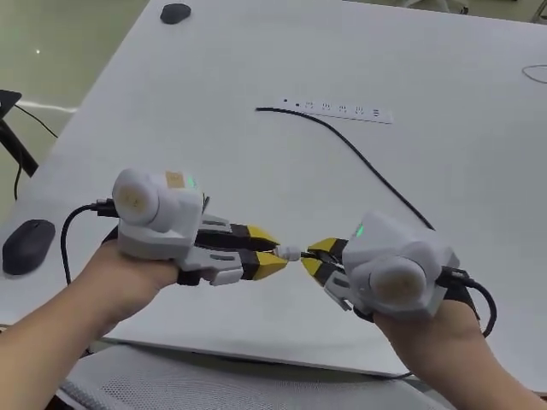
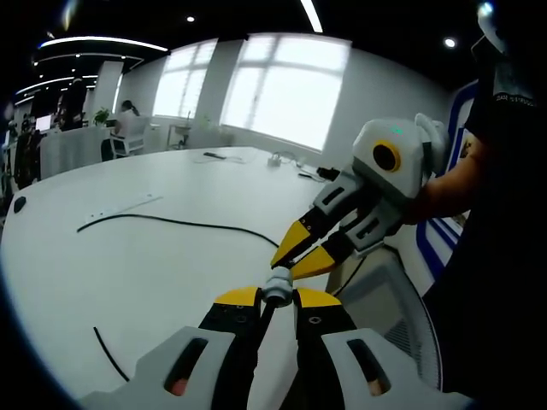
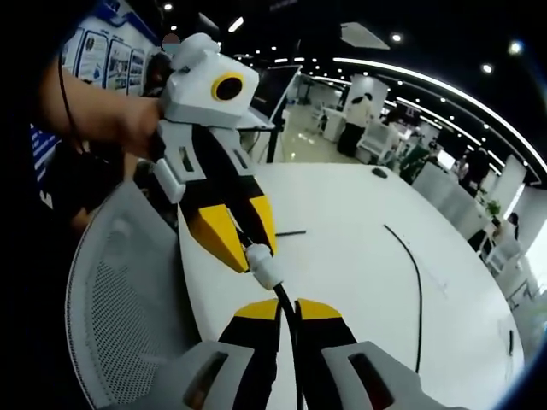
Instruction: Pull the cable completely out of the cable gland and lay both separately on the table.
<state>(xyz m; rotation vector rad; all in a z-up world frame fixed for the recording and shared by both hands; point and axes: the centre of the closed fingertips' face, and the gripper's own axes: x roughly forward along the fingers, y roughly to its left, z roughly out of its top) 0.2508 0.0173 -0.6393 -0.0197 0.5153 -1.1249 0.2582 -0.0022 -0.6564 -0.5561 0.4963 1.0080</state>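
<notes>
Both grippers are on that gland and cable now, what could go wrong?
One: the left gripper pinches the small white cable gland only at its tips, so it may slip. Two: they hang near the front edge of the white table; if the thin black cable in the right gripper pops free, something could drop onto the grey mesh chair.

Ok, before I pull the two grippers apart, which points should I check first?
1. Left gripper shut on the cable gland: ok.
2. Right gripper shut on the cable: ok, the cable runs between its closed jaws.
3. Cable free of the gland: not ok, it runs into the gland.
4. Gland's nut loosened: cannot tell.
5. Bare table ahead to lay both parts: ok.
</notes>
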